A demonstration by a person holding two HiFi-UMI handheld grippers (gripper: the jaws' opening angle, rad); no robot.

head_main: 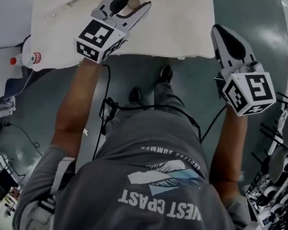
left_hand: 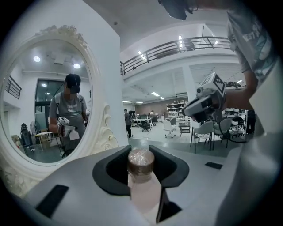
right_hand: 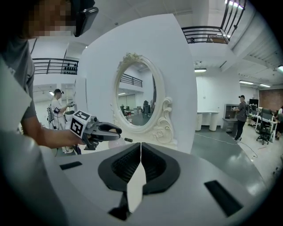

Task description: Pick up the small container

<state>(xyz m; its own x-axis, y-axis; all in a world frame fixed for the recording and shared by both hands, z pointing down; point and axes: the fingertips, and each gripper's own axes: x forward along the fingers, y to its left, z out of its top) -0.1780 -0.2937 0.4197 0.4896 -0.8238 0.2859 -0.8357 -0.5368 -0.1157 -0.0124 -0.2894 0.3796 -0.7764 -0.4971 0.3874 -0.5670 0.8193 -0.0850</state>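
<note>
Head view: at eleven o'clock, over the white table [head_main: 166,30], the left gripper [head_main: 140,1] clamps a small pale brown-capped container [head_main: 133,2]; left gripper view: jaws pinch its neck; right gripper view: the right gripper [right_hand: 140,152], six o'clock, closed and empty.

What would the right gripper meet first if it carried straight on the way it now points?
Most likely the ornate mirror frame, dead ahead of the right gripper, whose jaws are shut and empty; depth is unclear, so the white tabletop may come first.
</note>
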